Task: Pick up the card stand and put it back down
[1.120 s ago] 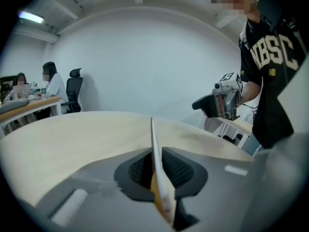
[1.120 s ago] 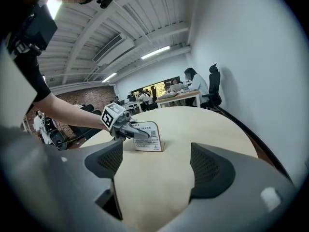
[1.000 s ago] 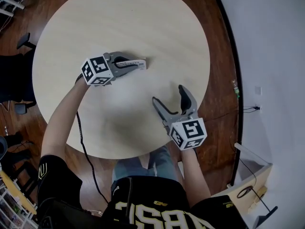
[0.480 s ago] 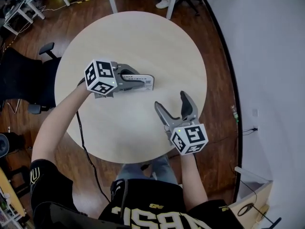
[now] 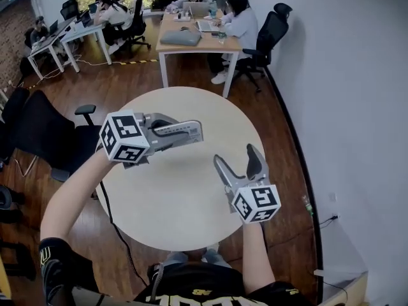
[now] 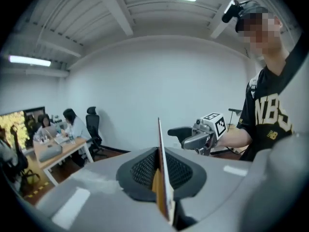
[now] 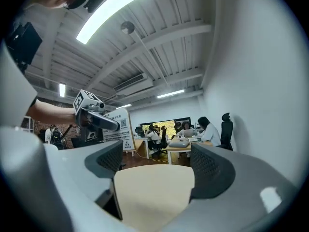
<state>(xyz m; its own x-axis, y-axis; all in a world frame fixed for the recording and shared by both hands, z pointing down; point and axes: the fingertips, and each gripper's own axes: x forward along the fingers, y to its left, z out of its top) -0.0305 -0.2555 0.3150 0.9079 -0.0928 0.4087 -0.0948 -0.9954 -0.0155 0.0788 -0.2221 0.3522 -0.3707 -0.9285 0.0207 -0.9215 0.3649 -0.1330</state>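
Worktop (image 5: 178,215): pale wood-look top, smooth, matt. Floor (image 5: 290,177) round worktop: dark wood planks, slight sheen. Left claw (image 5: 194,131) & right claw (image 5: 236,158) over worktop: grey matt plastic w/ black mesh-textured pads (image 7: 212,170). Card stand (image 7: 117,127): thin stiff sheet, smooth white printed face.

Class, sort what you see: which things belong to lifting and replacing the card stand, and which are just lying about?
Belongs to the job:
- card stand, held in the shut left claw
- round table beneath it
- right claw, open and empty

Just lying about:
- office desk
- black chair
- seated people
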